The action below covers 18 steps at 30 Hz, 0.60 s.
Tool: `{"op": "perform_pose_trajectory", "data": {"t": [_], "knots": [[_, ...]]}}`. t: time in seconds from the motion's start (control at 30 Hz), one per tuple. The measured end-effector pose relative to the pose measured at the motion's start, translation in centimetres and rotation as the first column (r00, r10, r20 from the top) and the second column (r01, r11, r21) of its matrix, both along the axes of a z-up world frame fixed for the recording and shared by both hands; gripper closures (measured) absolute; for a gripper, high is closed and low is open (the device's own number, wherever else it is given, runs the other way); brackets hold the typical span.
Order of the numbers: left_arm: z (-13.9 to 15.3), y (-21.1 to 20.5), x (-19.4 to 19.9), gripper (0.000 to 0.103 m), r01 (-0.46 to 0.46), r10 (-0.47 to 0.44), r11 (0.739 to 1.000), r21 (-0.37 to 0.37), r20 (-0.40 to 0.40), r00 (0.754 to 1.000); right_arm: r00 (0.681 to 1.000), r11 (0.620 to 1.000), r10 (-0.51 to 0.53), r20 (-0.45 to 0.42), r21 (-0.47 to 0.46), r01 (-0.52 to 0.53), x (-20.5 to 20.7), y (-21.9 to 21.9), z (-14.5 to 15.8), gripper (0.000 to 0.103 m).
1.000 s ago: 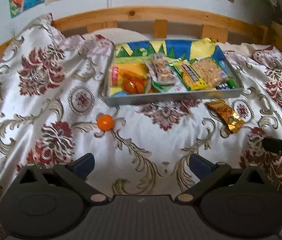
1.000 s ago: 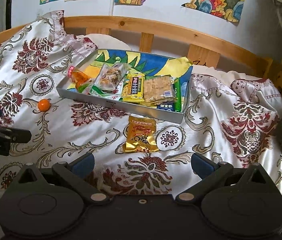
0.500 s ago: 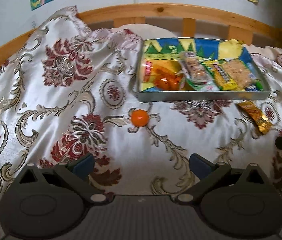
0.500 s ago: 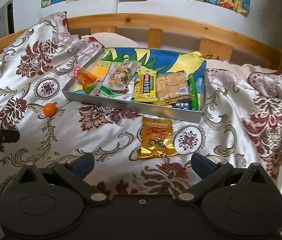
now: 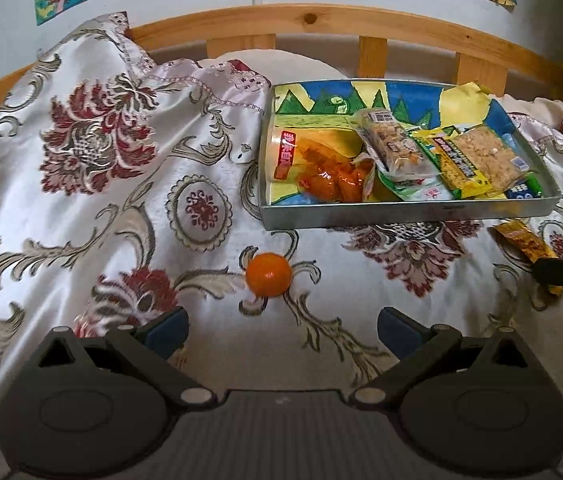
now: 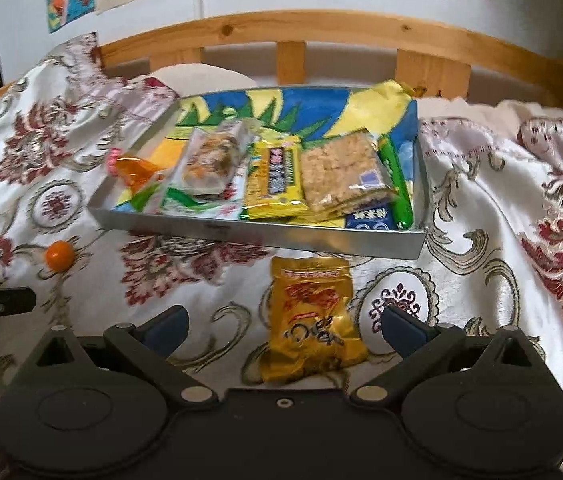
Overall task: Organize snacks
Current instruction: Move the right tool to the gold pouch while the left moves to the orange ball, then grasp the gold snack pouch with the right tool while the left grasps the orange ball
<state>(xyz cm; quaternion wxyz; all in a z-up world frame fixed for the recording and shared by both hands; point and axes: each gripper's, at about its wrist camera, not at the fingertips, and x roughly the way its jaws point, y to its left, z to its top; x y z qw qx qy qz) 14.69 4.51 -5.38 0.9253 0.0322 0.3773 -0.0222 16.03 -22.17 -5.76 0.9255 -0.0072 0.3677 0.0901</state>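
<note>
A grey metal tray [image 5: 401, 216] [image 6: 265, 236] with a colourful lining sits on the bed and holds several snack packets. A small orange ball-shaped snack [image 5: 268, 274] [image 6: 59, 255] lies on the bedspread in front of the tray's left corner. A gold snack packet [image 6: 313, 320] [image 5: 521, 240] lies in front of the tray's right part. My left gripper [image 5: 281, 326] is open and empty, just short of the orange snack. My right gripper [image 6: 283, 326] is open and empty, with the gold packet lying between its fingers.
A floral white-and-red bedspread [image 5: 101, 200] covers the bed, rumpled and raised at the left. A wooden bed rail [image 5: 321, 24] runs along the back under a wall with drawings. The other gripper shows at each view's side edge.
Both grippers have moved forward and down. The orange snack now sits centred before the left gripper, and the gold packet has come between the right gripper's fingers. Both stay open.
</note>
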Motion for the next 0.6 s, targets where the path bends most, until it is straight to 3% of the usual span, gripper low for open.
{"op": "perform_pose_trajectory", "data": {"t": [0.4, 0.53, 0.6], "knots": [[-2.8, 1.1, 4.3, 0.003, 0.049, -0.050, 0.997, -0.064, -0.024, 0.998, 0.999, 0.999, -0.010, -0.042, 0.049, 0.012, 3.3, -0.3, -3.2, 0.004], [-3.3, 1.0, 4.8, 0.014, 0.085, -0.086, 0.993, -0.080, -0.015, 0.996, 0.999, 0.995, 0.016, -0.046, 0.099, -0.011, 3.8, 0.2, -3.4, 0.008], [-3.3, 1.0, 5.0, 0.023, 0.102, -0.104, 0.991, -0.090, -0.017, 0.994, 0.999, 0.994, 0.036, -0.039, 0.101, -0.032, 3.7, 0.8, -3.3, 0.017]]}}
